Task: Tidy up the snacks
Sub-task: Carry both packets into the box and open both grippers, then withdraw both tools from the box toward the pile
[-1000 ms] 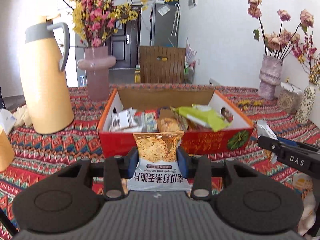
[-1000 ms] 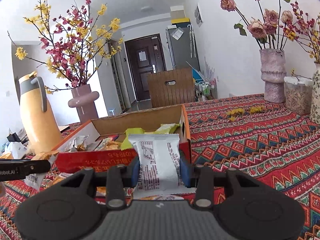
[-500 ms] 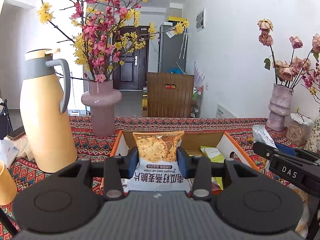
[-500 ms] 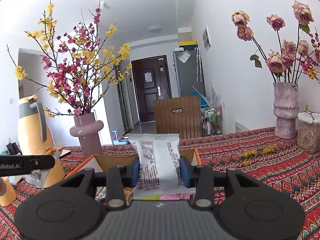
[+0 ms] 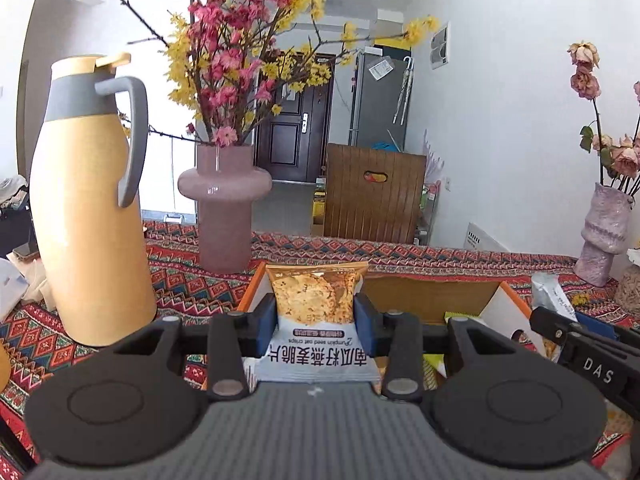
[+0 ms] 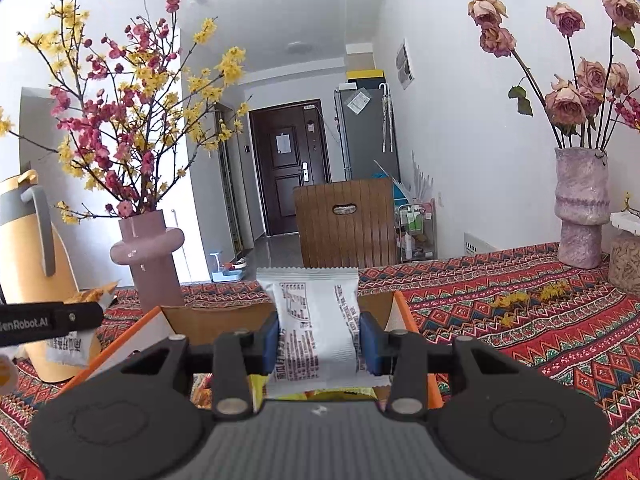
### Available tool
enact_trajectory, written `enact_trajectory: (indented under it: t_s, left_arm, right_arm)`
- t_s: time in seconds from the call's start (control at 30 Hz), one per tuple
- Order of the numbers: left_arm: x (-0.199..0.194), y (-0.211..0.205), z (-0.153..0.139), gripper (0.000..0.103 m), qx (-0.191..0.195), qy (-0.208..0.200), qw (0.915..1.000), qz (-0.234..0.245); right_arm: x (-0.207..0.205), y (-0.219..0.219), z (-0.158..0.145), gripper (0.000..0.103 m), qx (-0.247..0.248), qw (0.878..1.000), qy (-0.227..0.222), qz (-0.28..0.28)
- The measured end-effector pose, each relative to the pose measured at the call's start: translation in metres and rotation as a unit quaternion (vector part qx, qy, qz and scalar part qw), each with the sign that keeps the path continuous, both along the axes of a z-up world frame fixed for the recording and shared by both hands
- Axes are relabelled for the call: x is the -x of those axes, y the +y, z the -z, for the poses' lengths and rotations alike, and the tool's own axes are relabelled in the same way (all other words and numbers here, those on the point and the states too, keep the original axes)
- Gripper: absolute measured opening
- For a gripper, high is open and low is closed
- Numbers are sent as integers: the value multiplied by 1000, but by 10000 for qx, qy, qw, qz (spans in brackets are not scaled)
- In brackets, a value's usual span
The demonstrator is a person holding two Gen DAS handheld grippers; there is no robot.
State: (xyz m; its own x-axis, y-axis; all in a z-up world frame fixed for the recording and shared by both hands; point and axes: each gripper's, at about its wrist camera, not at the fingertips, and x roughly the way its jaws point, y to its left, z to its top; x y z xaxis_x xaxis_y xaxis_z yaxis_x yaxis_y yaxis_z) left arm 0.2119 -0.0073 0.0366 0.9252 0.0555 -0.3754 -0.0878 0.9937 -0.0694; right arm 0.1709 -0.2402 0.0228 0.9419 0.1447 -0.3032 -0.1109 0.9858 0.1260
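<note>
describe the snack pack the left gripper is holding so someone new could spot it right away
Start at the tall yellow jug on the patterned tablecloth, then look right to the orange cardboard box. In front of its near left corner, the left gripper pinches an oat crisp packet. Unlike the plain white packet in the right gripper, it pictures golden crisps.

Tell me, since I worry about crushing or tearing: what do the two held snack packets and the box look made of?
Oat crisp packet: thin printed plastic film, slightly glossy, with a crimped top seal. White packet: similar film, matte, creased, with serrated sealed ends. Box: probably cardboard, with a plain brown inner face and orange printed edges.
</note>
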Motion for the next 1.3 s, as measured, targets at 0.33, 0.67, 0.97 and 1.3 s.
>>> enact_trajectory:
  t_s: [0.33,0.67,0.97,1.3]
  left_arm:
    - [-3,7,11,44,94,137,9998,-55]
    - [11,10,2,103,155,-338,9985,-408]
    - [7,12,5,103,201,-222,9984,-476]
    - [28,12,-23,103,317,-235,9986,-348]
  right_arm:
    - [-5,7,15,43,169,9993,341,-43]
    - [6,-10,9,103,-281,9994,79,188]
    - [8,-10,8,103,-315,9994,56,159]
    - [34,-12,-19,103,-295,9993,-203,85]
